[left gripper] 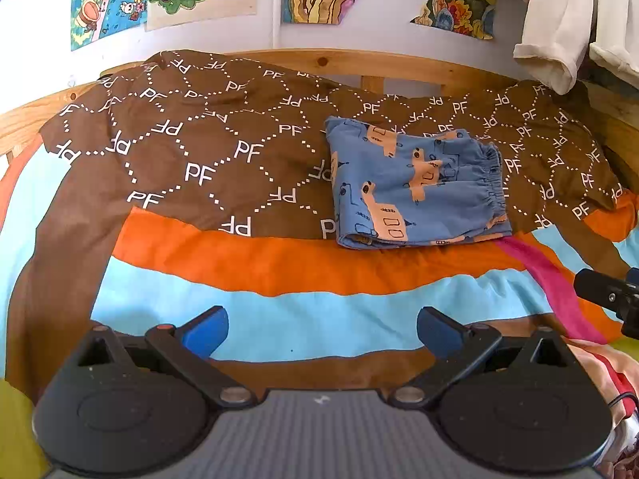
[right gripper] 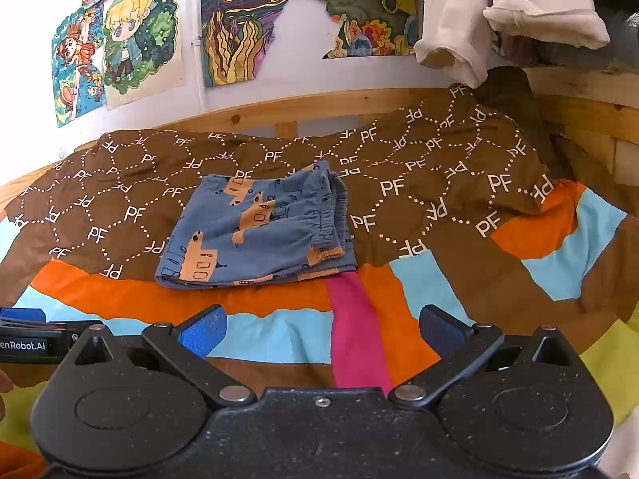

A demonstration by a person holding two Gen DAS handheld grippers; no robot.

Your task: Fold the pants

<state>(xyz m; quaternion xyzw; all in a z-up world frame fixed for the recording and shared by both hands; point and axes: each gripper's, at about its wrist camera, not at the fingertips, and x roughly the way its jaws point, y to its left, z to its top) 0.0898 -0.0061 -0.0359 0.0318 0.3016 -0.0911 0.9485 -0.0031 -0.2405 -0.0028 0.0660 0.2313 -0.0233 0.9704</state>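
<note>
A bedroom in a home. A pine wooden bed frame [left gripper: 359, 62] holds a patchwork bedspread [left gripper: 279, 271] in brown, orange and light blue. Colourful hand-drawn cartoon pictures [right gripper: 135, 40] are stuck to the white wall [left gripper: 359, 36] behind, and pale clothes [right gripper: 459, 20] hang at upper right.

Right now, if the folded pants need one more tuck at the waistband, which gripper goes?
Right, probably. The pants have their waistband nearer the right gripper. For the left gripper it lies on the far side. Both jaws open, holding nothing.
</note>
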